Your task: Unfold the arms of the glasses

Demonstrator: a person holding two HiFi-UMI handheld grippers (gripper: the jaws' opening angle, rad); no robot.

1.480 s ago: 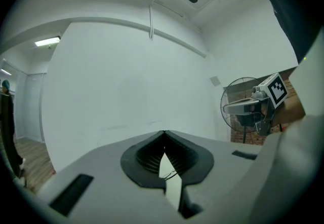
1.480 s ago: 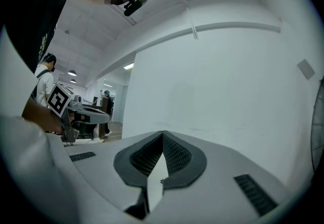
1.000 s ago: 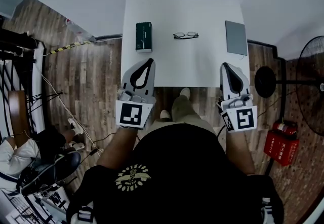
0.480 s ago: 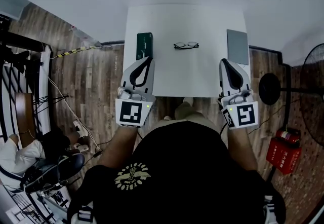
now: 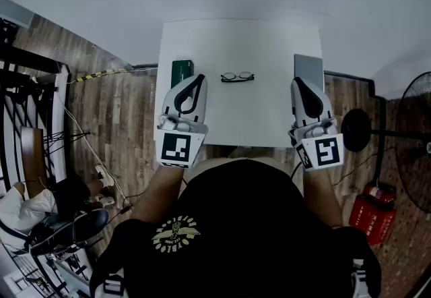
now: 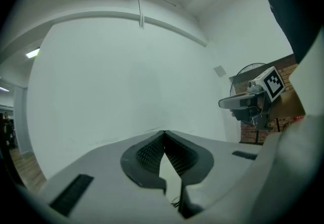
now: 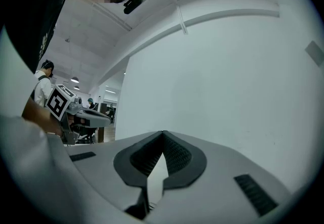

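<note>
A pair of folded black glasses (image 5: 237, 77) lies on the white table (image 5: 239, 108), a little behind its middle. My left gripper (image 5: 199, 79) is shut and empty, hovering over the table's left side, to the left of the glasses. Over the table's right edge my right gripper (image 5: 298, 81) is shut too, with nothing in it. Each gripper view looks level at a white wall past touching jaw tips: left gripper (image 6: 164, 132), right gripper (image 7: 163, 132). The glasses do not show in either gripper view.
A dark green case (image 5: 180, 70) lies at the table's left edge, partly under my left gripper. A grey flat box (image 5: 308, 71) sits at the right edge behind my right gripper. A black fan (image 5: 412, 135) and a red box (image 5: 372, 212) stand on the wooden floor at right.
Both grippers have moved forward from the table's near edge to over its surface, closer to the glasses. Their jaws stayed shut.
</note>
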